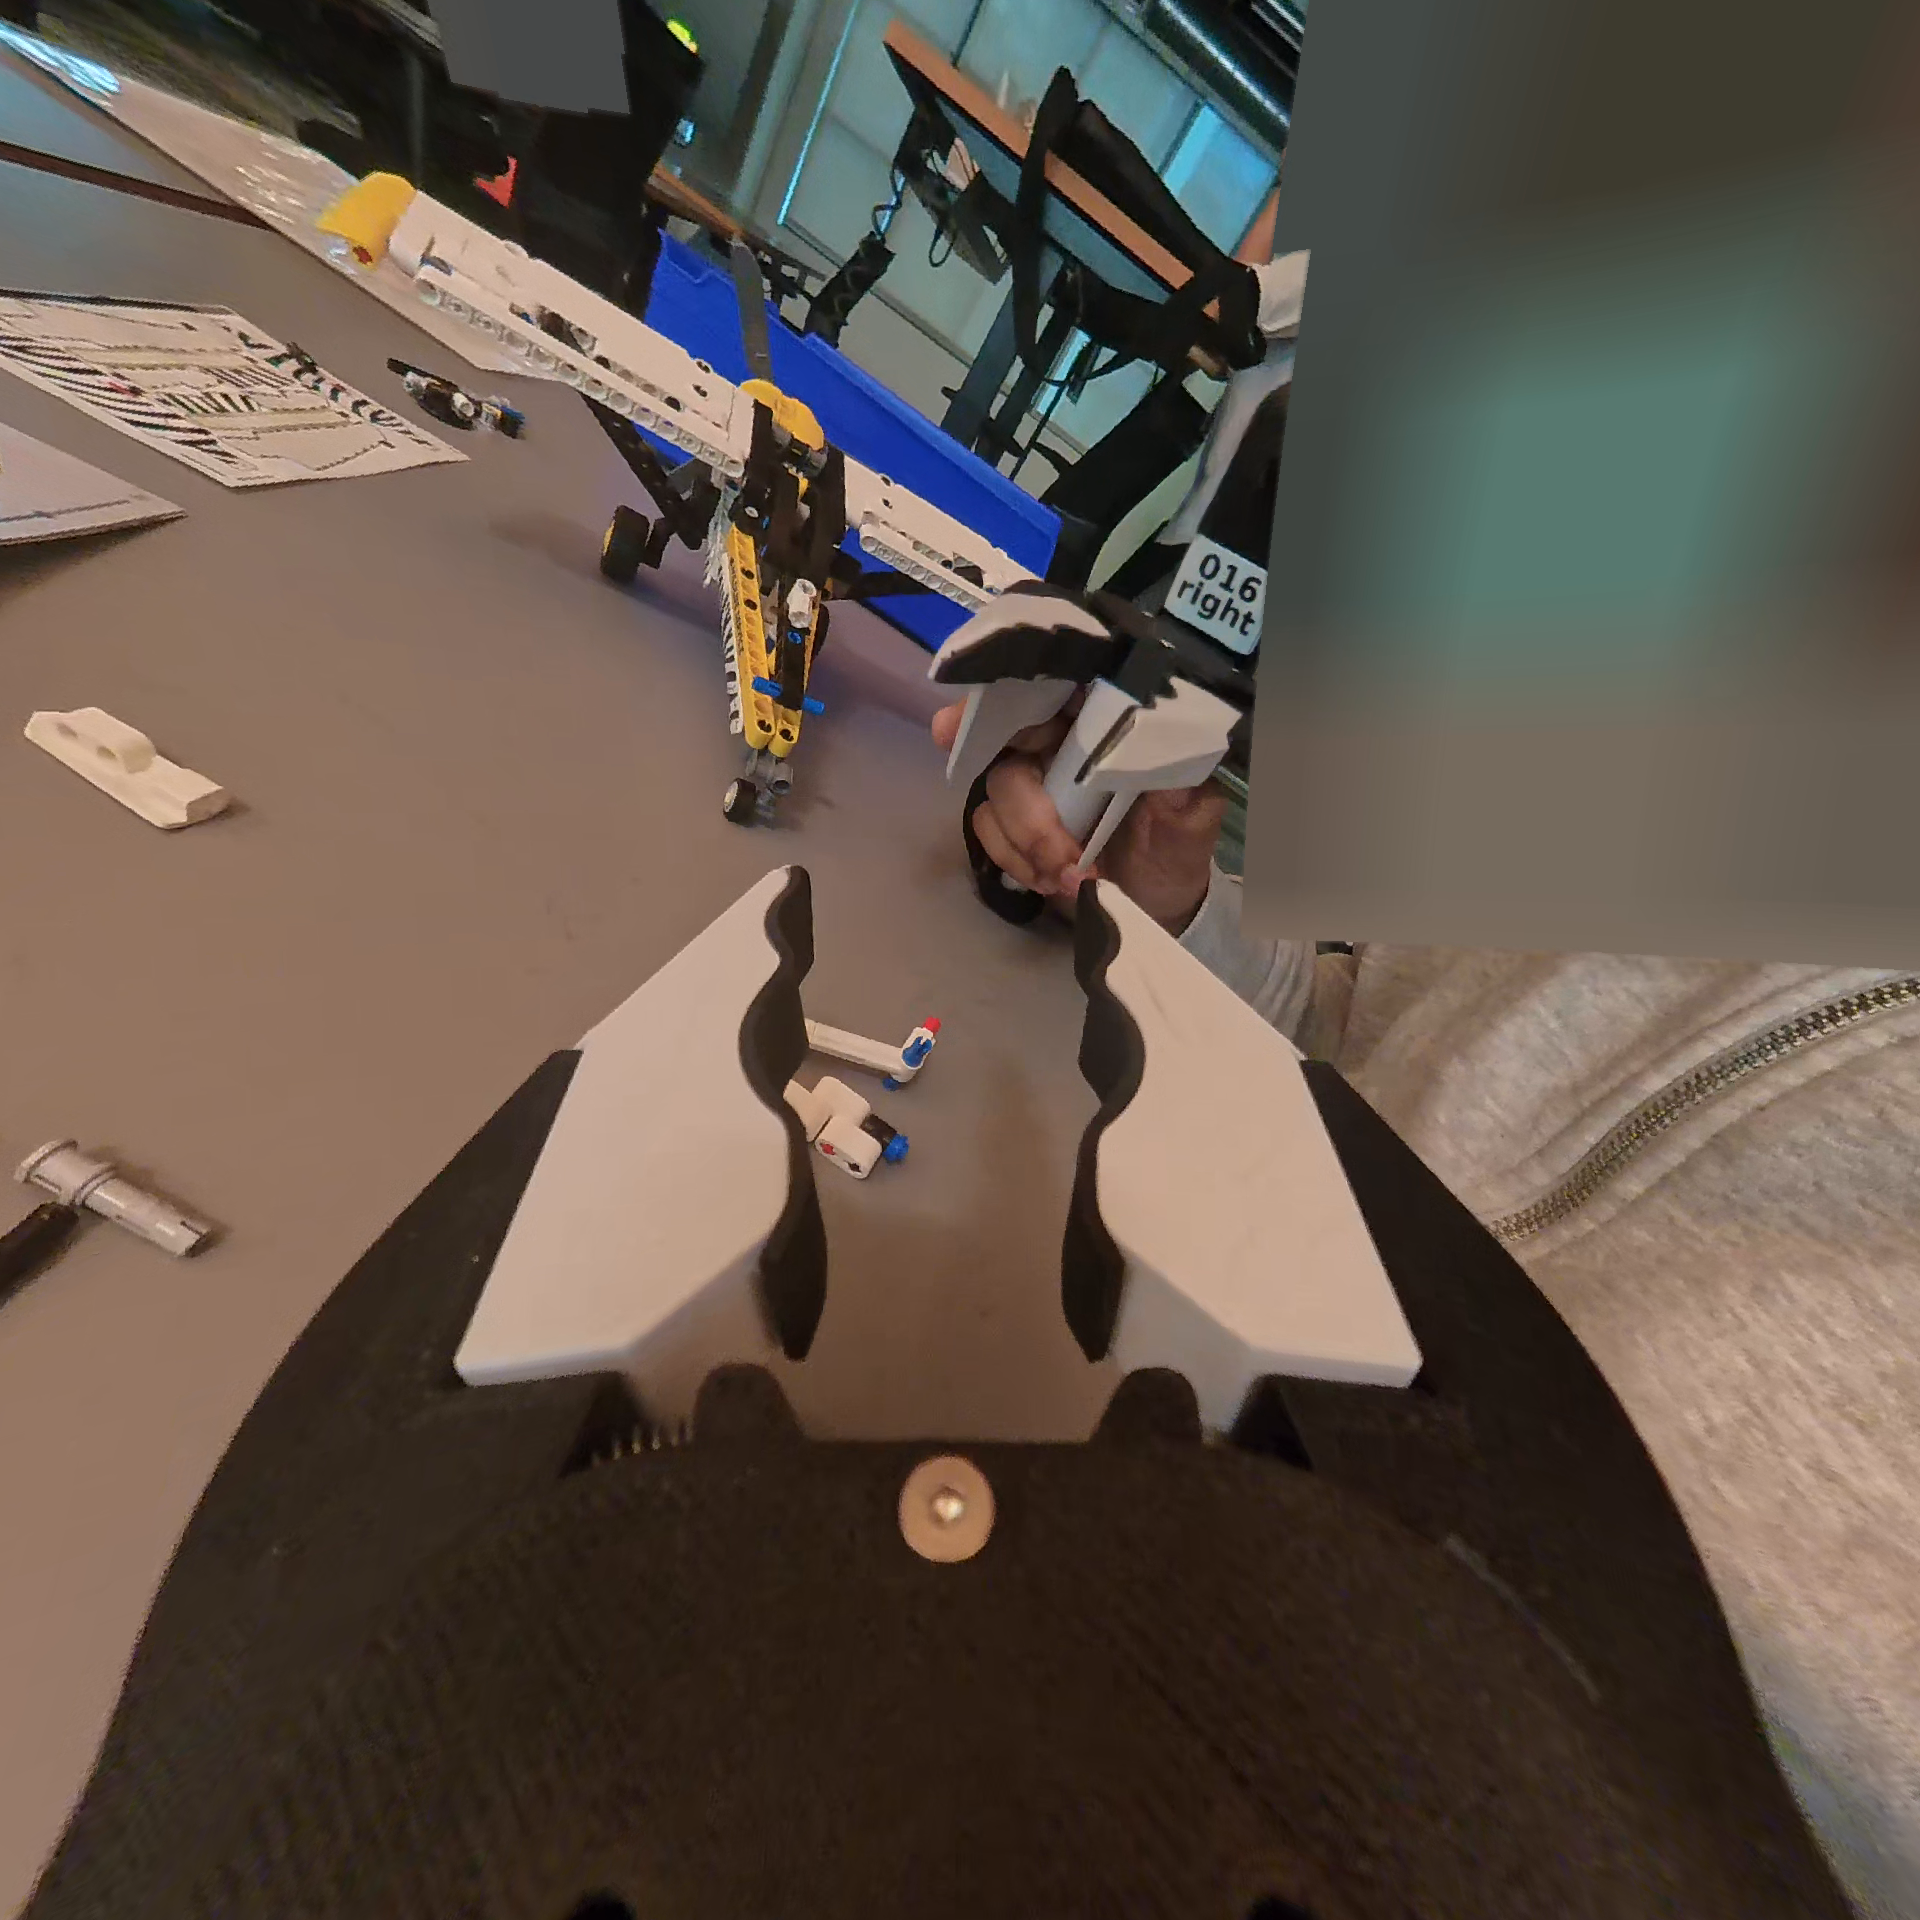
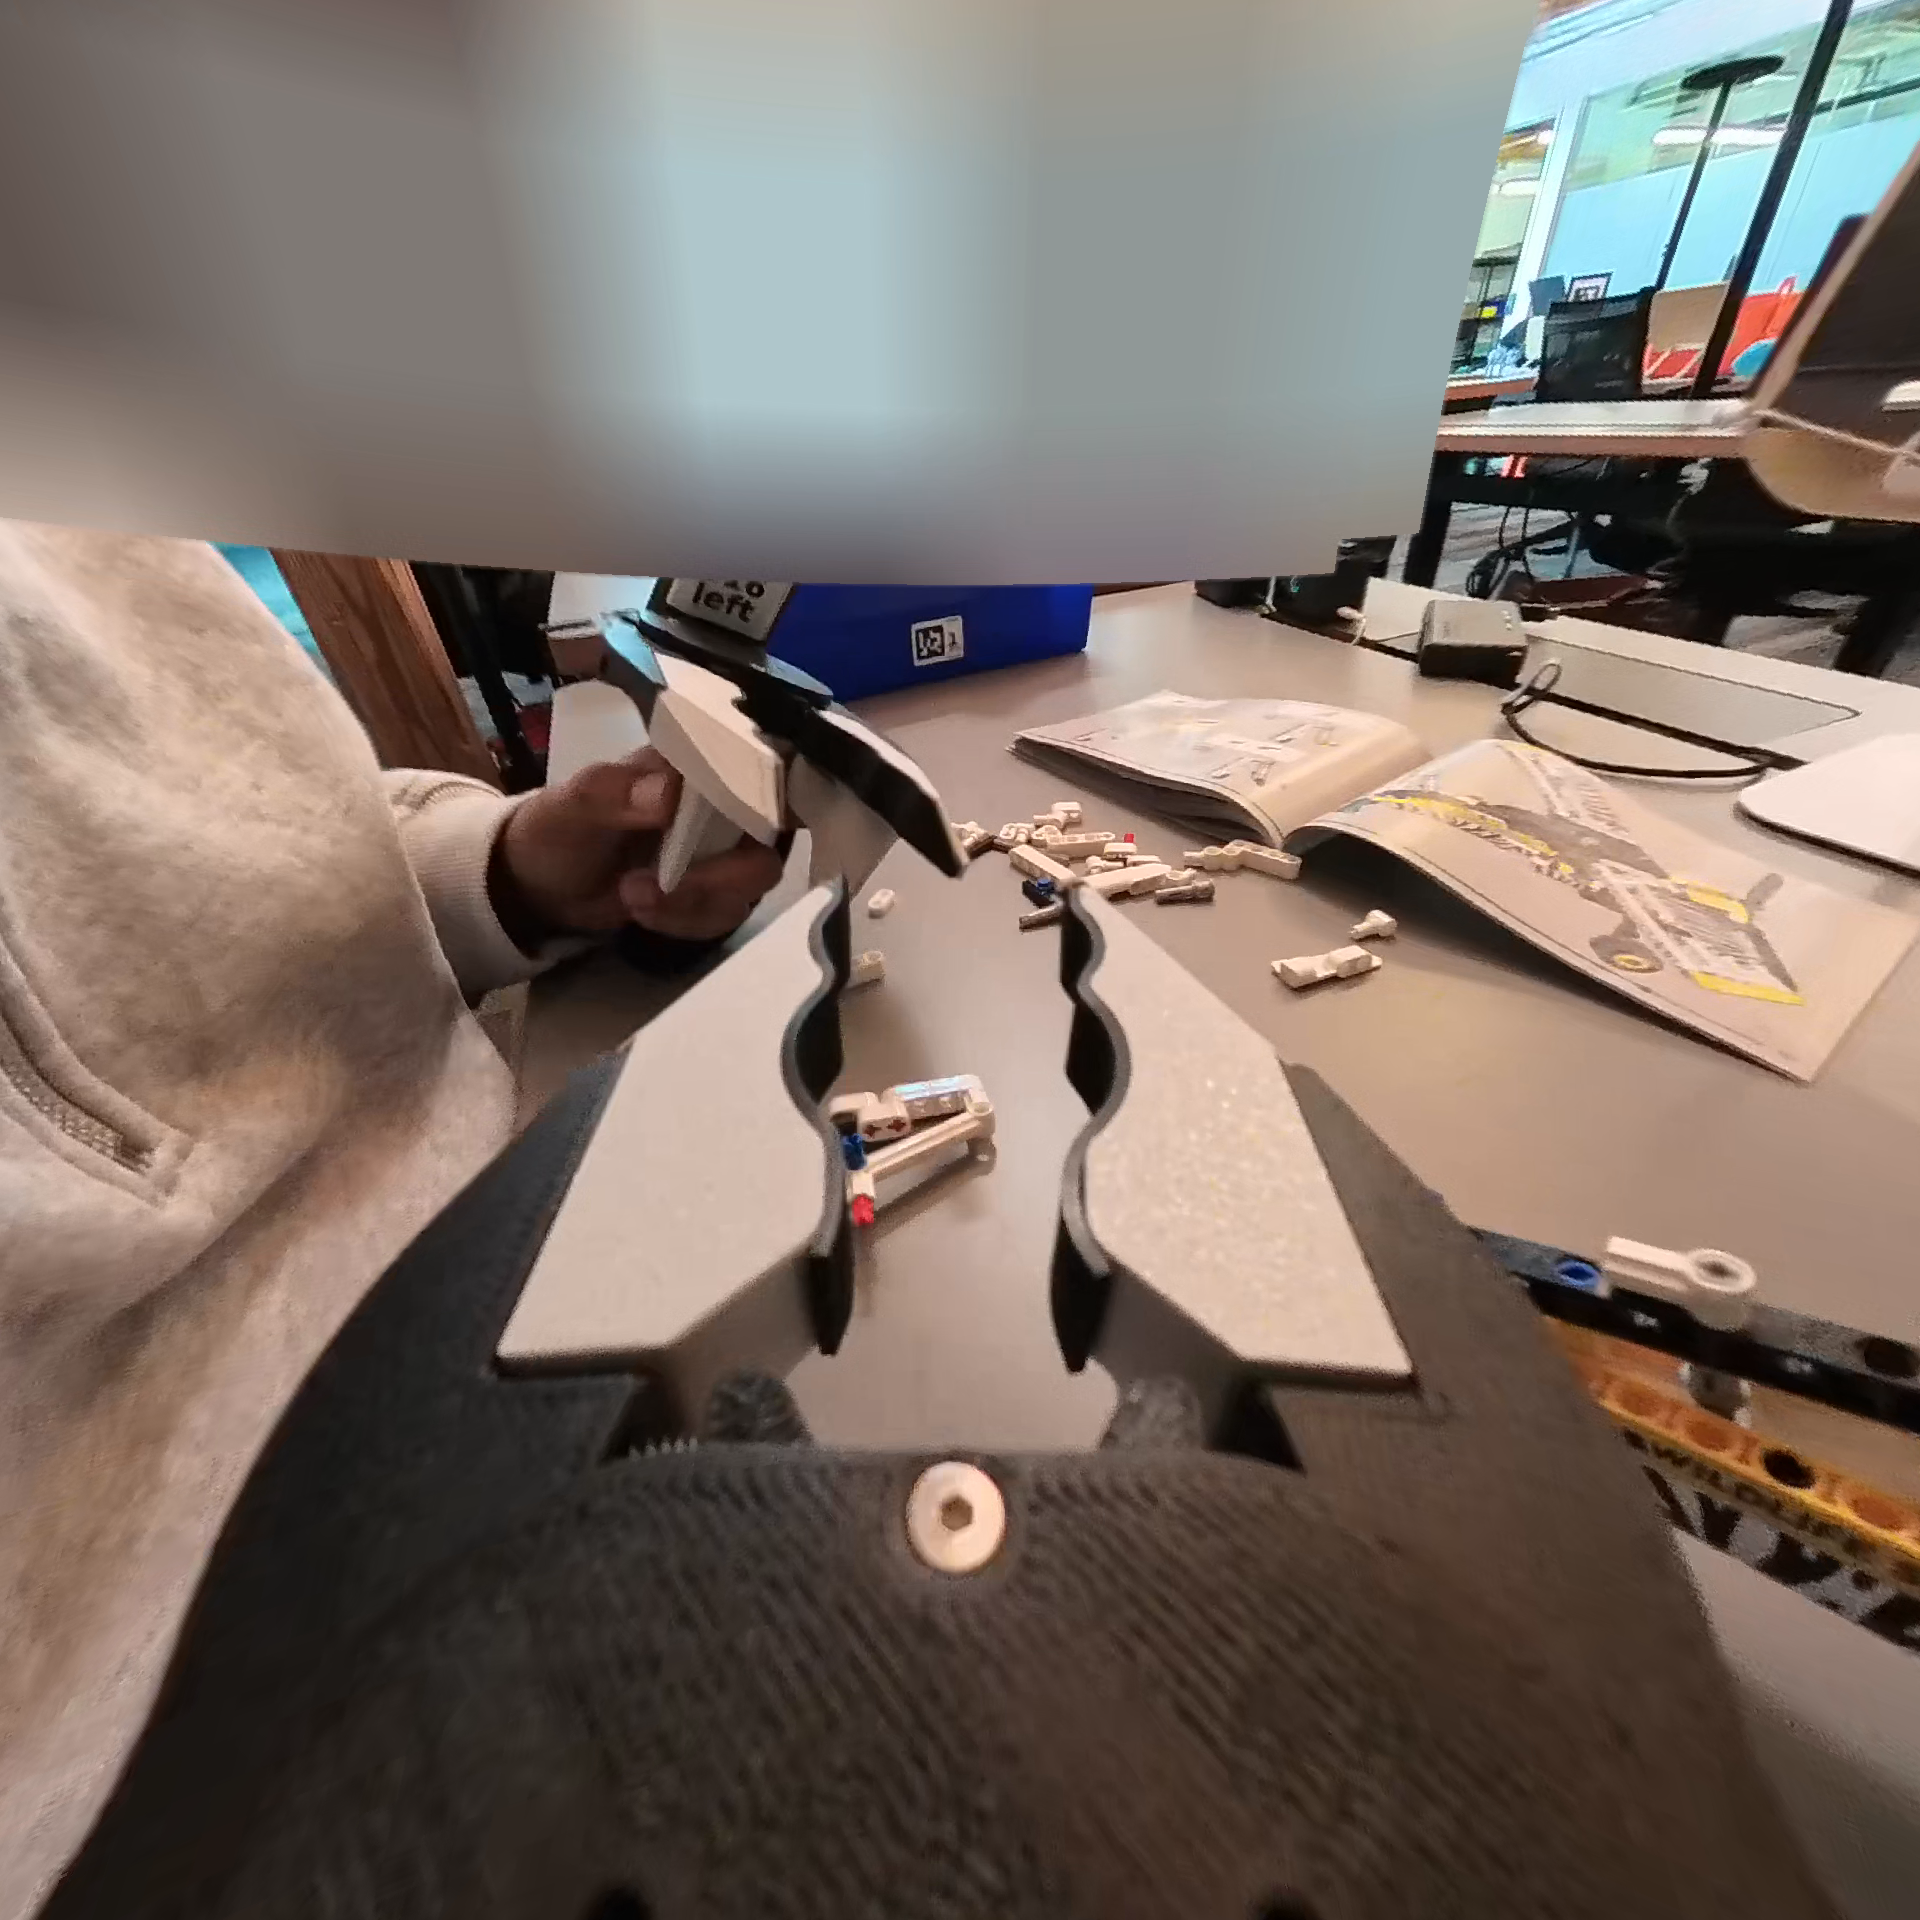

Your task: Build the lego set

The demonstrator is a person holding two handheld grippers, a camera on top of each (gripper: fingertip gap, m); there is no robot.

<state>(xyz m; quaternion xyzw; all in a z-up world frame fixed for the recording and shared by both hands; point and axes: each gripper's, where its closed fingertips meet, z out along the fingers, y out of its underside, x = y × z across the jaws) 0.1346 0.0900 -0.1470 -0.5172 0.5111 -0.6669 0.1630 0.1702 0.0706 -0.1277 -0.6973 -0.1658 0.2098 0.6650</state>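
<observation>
A partly built yellow, white and black lego plane (image 1: 764, 520) stands on the grey table (image 1: 416, 935); its tail shows at the right edge of the right wrist view (image 2: 1766, 1382). A small white sub-assembly with blue and red pins (image 1: 857, 1091) lies on the table between my two grippers; it also shows in the right wrist view (image 2: 914, 1132). My left gripper (image 1: 940, 894) is open and empty just above it. My right gripper (image 2: 951, 904) is open and empty over it from the other side. Each gripper shows in the other's view, hand-held.
Several loose white lego parts (image 2: 1101, 852) lie beside an open instruction booklet (image 2: 1455, 831). A sticker sheet (image 1: 208, 384), a white piece (image 1: 125, 764) and a grey axle part (image 1: 114, 1195) lie to the left. A blue bin (image 1: 862, 436) stands behind the plane. A person's grey sweater (image 1: 1662, 1351) is close by.
</observation>
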